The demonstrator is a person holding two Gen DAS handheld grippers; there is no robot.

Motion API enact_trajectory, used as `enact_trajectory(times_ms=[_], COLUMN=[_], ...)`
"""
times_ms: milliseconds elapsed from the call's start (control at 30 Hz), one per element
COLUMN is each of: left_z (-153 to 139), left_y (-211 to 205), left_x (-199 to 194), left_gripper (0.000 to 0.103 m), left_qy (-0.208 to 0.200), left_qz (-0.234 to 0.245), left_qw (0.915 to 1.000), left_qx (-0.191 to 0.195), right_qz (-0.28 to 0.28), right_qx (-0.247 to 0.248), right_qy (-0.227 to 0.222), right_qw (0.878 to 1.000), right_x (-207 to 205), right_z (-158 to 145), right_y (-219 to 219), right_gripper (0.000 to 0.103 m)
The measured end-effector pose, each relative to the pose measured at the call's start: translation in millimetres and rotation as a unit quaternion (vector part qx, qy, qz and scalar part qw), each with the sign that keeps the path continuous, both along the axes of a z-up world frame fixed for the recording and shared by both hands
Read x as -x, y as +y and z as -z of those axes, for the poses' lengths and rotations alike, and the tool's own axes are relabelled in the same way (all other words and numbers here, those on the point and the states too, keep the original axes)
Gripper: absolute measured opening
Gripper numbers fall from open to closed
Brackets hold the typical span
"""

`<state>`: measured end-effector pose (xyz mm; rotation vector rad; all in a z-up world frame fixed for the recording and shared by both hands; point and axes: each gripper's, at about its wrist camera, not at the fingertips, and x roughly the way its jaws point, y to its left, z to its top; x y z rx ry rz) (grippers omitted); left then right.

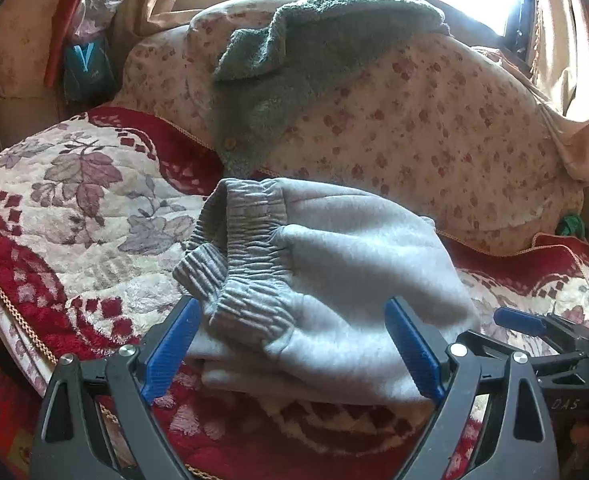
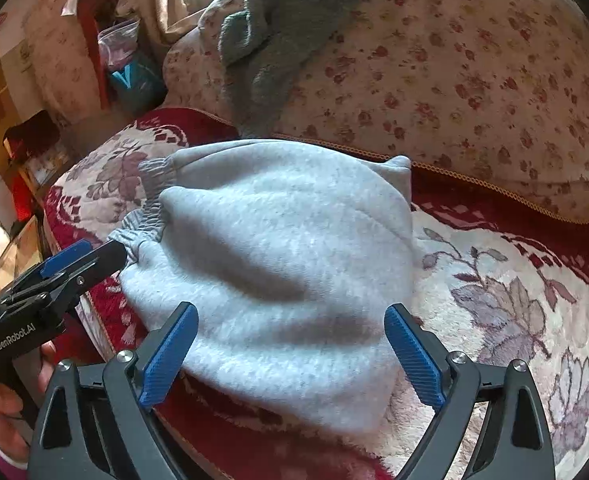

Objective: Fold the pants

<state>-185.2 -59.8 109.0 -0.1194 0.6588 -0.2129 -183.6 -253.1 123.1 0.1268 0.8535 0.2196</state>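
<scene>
Lying folded on red floral blanket (image 1: 74, 200): grey pants (image 1: 334, 280); floral cushion (image 1: 434, 140) behind; left claw (image 1: 292, 354), right claw (image 2: 290, 354) both wide, empty.

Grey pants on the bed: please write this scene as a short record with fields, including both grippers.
item: grey pants, folded into a thick bundle
elastic parts: ribbed waistband and cuff at the bundle's left end
surface: red and cream floral blanket
behind: floral pillow with a grey knit garment over it
left gripper: open, holding nothing
right gripper: open, holding nothing
</scene>
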Motion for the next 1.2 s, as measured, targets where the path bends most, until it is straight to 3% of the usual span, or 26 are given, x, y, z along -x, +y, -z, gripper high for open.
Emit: enact_trajectory(times_ms=[433, 500, 567, 867, 1000, 1200], left_z=[3, 4, 6, 25, 38, 55], left_y=[-5, 3, 11, 45, 49, 60], left_x=[-6, -10, -15, -48, -61, -78], left_gripper=[0.093, 0.094, 0.101, 0.103, 0.103, 0.103], left_qy=[0.003, 0.007, 0.013, 0.062, 0.076, 0.093], left_qz=[-0.003, -0.001, 0.0, 0.008, -0.002, 0.004], left_qw=[0.9999, 1.0, 0.9997, 0.993, 0.9931, 0.9895], left_qx=[-0.013, 0.001, 0.021, 0.1, 0.089, 0.11], right_qz=[0.008, 0.014, 0.023, 0.049, 0.049, 0.036], right_qx=[-0.01, -0.014, -0.026, -0.094, -0.121, -0.151], right_qy=[0.01, 0.011, 0.016, 0.056, 0.066, 0.064], right_qw=[1.0, 1.0, 0.999, 0.993, 0.989, 0.986], right_x=[-5, -7, -13, -39, -49, -66], right_z=[4, 6, 9, 29, 36, 45], right_y=[-13, -18, -28, -66, -73, -76], right_gripper=[0.098, 0.099, 0.101, 0.103, 0.103, 0.103])
